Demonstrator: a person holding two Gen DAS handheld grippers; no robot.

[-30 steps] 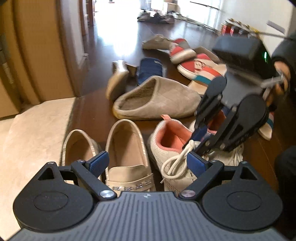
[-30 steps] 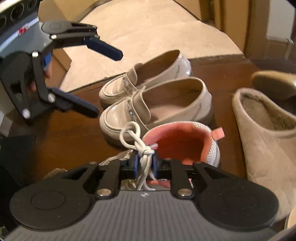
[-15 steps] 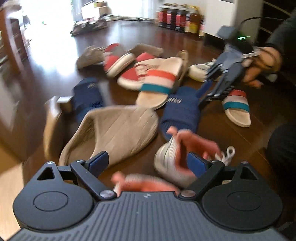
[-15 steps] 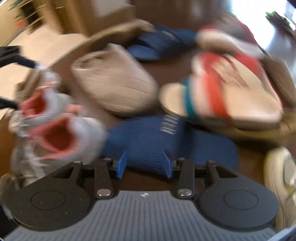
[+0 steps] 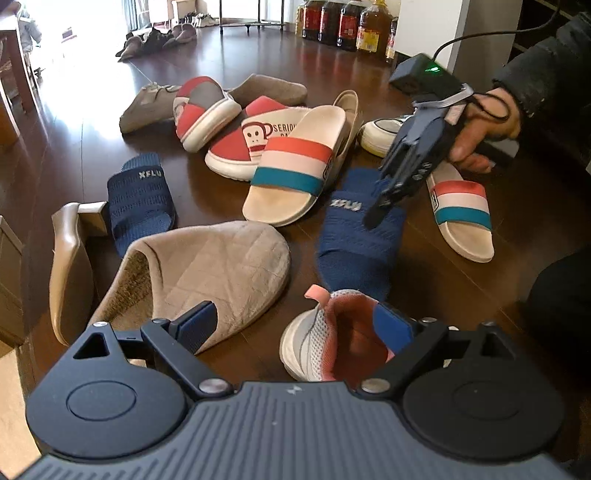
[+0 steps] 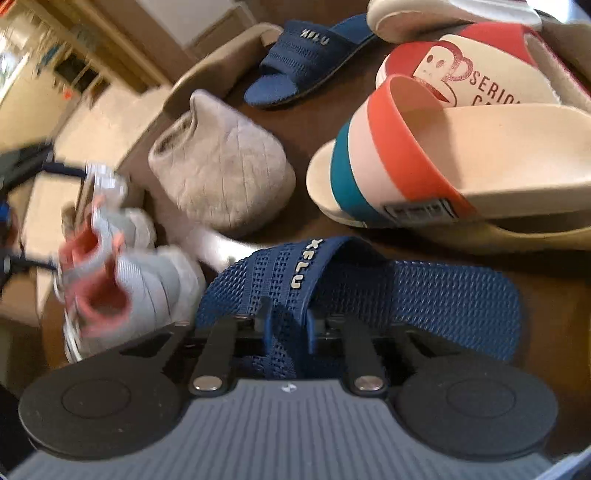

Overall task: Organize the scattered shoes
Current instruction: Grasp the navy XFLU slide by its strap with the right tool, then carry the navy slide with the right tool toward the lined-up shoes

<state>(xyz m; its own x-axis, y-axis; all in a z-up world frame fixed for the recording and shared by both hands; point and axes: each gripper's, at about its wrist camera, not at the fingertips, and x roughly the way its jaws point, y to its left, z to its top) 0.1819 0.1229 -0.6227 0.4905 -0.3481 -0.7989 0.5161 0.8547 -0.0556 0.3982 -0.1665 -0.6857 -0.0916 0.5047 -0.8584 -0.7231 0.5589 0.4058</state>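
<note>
Shoes lie scattered on a dark wood floor. My right gripper [image 6: 288, 325] is shut on the strap of a navy XFLU slide [image 6: 369, 291]; from the left wrist view it [image 5: 380, 206] comes down onto that slide [image 5: 354, 236]. The matching navy slide [image 5: 138, 199] lies to the left, also in the right wrist view [image 6: 306, 55]. My left gripper [image 5: 295, 326] is open and empty, low over a white sneaker with coral lining [image 5: 332, 347] and a beige quilted slipper [image 5: 207, 273].
Striped slides [image 5: 299, 166] [image 5: 461, 210], red monkey-print slippers [image 5: 251, 144], brown slippers [image 5: 266, 88], a white sneaker [image 5: 380, 133] and a gold heeled shoe [image 5: 70, 258] lie around. Oil bottles [image 5: 347, 22] stand by the far wall. More shoes [image 5: 159, 37] lie far back.
My right gripper let go of the sneaker's laces, swung to the navy slide and closed on its strap. The left gripper turned away from the beige loafers toward the pile.
</note>
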